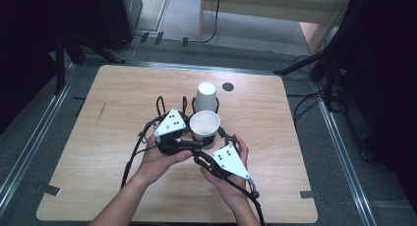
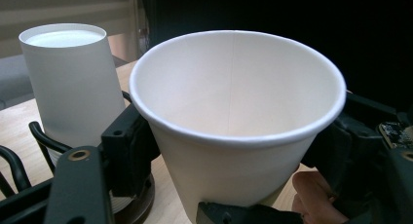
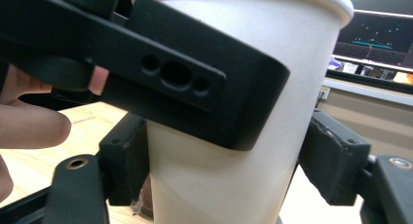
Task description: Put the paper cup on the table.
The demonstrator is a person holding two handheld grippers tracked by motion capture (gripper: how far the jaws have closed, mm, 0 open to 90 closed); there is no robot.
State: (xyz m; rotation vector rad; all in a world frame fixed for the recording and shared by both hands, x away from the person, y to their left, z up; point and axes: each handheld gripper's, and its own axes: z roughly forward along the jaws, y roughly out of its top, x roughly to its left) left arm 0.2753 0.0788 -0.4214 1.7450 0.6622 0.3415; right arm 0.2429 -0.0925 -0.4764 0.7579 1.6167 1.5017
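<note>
From the high view, an upright paper cup (image 1: pixel 204 126) stood near the middle of the bench (image 1: pixel 98 152), mouth up, with both hands closed in on it. The left claw (image 1: pixel 189 130) came at it from the left and the right claw (image 1: pixel 216 137) from the near right. Just behind it a second cup (image 1: pixel 206 96) stood upside down on a dark stand.

In the left gripper view, the cup (image 2: pixel 234 117) sat between that claw's two jaws; the left pad lay against the wall, while the right one looked just off it, so whether it pinched I could not tell. The upside-down cup (image 2: pixel 73 83) rose behind on the left.

In the right gripper view, the cup (image 3: pixel 234 151) stood between that claw's jaws, the left pad touching, the right one apart: spread around it, not pinching. The left claw's jaw (image 3: pixel 195 87) crossed the cup's wall higher up.

This looked like the hand-over or joint-grasp step. Next, one claw needed to close firmly on the wall without crushing it before any lift.
</note>
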